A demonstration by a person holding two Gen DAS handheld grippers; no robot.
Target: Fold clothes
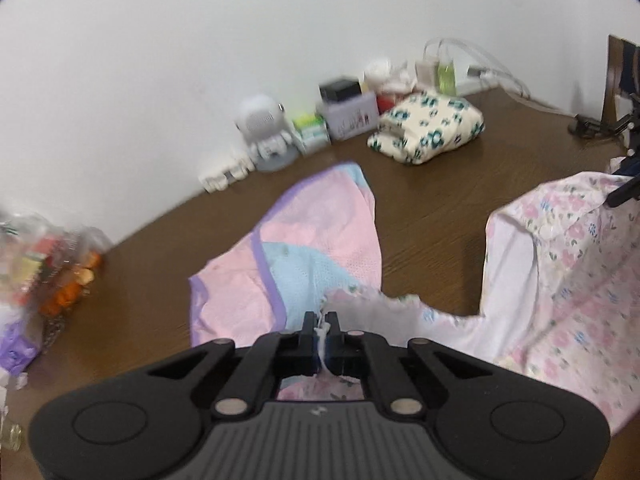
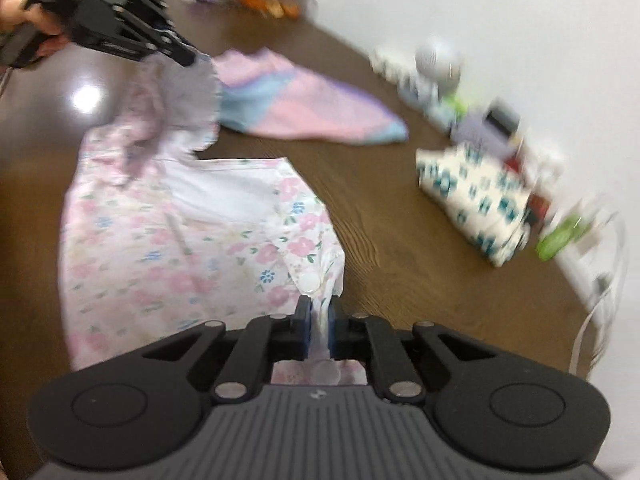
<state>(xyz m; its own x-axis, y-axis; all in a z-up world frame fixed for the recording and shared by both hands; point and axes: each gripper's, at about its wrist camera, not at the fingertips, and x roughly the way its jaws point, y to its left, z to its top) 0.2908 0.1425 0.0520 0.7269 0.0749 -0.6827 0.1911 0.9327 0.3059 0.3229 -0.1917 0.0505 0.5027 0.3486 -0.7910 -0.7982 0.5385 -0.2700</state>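
Left gripper (image 1: 321,322) and right gripper (image 2: 319,312) each clenched on the floral garment (image 2: 160,240).
Keep the held edge taut and level over the surface (image 2: 400,240) for a clean fold.

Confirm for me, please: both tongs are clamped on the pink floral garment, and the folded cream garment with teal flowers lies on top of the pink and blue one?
Not quite. The left tongs and right tongs do clamp the pink floral garment, but the cream garment with teal flowers lies apart on the bare table, clear of the pink and blue garment, as the left wrist view shows.
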